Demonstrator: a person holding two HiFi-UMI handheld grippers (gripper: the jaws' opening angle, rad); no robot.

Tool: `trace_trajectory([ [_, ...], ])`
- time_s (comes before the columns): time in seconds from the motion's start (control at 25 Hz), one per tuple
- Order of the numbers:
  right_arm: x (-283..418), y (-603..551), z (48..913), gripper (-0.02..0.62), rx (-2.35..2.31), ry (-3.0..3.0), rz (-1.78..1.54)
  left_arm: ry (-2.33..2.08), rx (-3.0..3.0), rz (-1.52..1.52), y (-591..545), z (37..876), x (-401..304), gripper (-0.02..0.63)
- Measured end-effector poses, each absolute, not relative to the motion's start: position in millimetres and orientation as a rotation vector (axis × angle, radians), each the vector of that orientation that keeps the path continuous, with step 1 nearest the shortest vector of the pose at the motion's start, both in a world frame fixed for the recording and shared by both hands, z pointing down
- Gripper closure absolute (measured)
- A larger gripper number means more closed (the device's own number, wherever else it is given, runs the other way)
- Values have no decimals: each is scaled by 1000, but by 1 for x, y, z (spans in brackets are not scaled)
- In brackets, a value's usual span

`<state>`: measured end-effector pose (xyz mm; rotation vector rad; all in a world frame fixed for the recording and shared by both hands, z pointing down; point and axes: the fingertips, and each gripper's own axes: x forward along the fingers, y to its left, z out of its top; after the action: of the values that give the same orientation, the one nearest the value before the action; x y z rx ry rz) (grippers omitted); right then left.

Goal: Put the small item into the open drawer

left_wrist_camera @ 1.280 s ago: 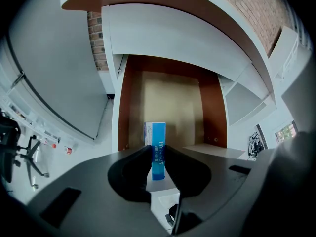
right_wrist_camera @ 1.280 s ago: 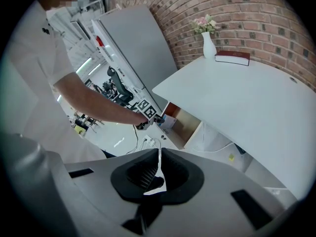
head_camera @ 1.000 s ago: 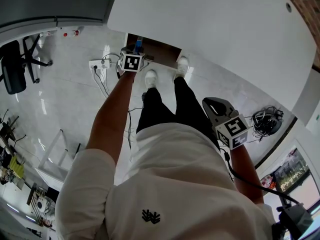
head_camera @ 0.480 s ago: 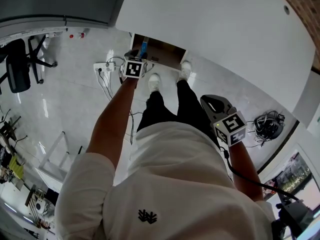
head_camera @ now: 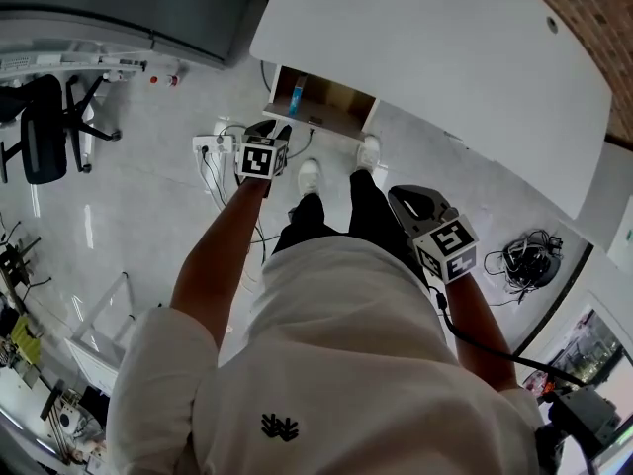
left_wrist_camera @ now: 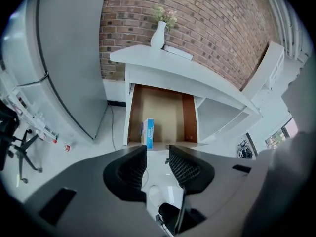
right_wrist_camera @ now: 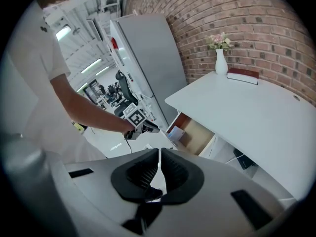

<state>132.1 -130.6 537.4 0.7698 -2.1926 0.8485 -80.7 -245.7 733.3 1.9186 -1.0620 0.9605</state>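
Box (left_wrist_camera: pixel 148 133) is standing on edge inside the drawer (left_wrist_camera: pixel 170 110), directly ahead of the nearer left gripper (left_wrist_camera: pixel 157 163), its empty jaws closing; right gripper (right_wrist_camera: pixel 159 172) is hanging with jaws together, empty.

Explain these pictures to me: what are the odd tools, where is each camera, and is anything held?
A person at a white desk holds two hand-operated claws; there is no robot. One camera sits on the head, looking down; one rides on each claw. The left claw points at the open drawer, where a blue box stands; this claw's jaws are closing with nothing between them. The right claw is shut and empty. A vase and a book sit on the desk.
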Motion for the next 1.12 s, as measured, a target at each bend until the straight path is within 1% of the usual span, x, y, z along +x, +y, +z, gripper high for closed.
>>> trace_trajectory([
  [0.24,106,-106,515,555,808,-2220,812,-1041,1986,861,-206,678,-95,488],
  [0.44,86,-88,495,555,840,-2250,766,-1018,2067,792,-174,631,-104,543],
  [0.56,81,-78,487,555,852,-2265,738,-1003,2090,735,-156,605,-107,561],
  [0.92,44,-51,461,555,835,-2316,682,-883,2166,635,-101,537,-113,575],
  [1.12,31,-33,459,555,821,-2320,664,-832,2194,618,-77,522,-114,575],
])
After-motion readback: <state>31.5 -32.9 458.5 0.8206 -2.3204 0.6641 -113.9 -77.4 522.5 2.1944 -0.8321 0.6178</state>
